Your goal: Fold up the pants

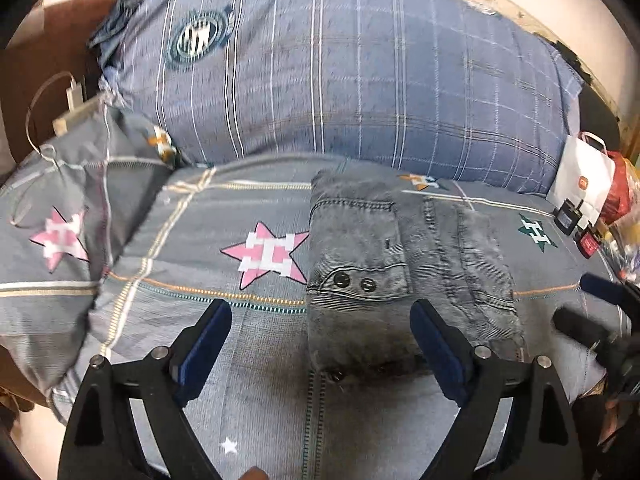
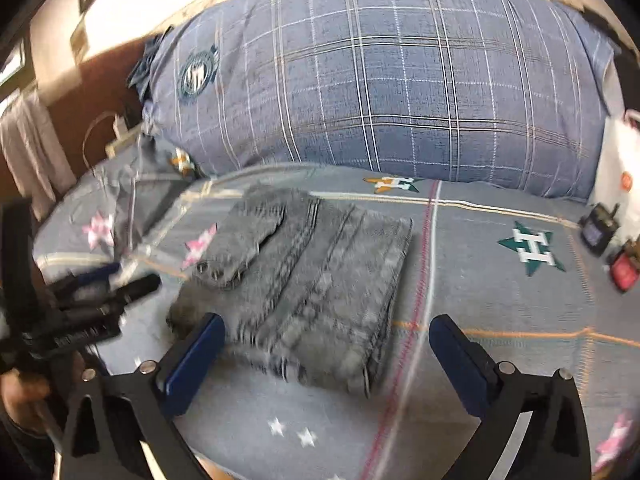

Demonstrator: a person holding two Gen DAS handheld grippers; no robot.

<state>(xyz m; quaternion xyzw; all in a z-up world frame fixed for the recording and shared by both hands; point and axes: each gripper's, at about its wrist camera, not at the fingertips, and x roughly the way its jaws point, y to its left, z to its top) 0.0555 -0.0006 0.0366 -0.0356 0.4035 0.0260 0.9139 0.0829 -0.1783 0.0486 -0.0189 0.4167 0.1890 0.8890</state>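
Observation:
Grey denim pants [image 1: 400, 264] lie folded into a compact stack on the bed, a pocket flap with two snaps on top; they also show in the right wrist view [image 2: 304, 280]. My left gripper [image 1: 320, 320] is open and empty, its blue-padded fingers apart just in front of the near edge of the stack. My right gripper [image 2: 326, 344] is open and empty, its fingers spread over the stack's near edge. The left gripper shows at the left of the right wrist view [image 2: 92, 304], and the right gripper at the right edge of the left wrist view [image 1: 600, 312].
The bed sheet [image 1: 224, 344] is grey with star prints. A big blue plaid pillow [image 1: 340, 68] lies behind the pants. A white paper bag [image 1: 584, 178] and small dark boxes [image 1: 576, 224] stand at the right. A smaller pillow [image 1: 60, 240] lies at the left.

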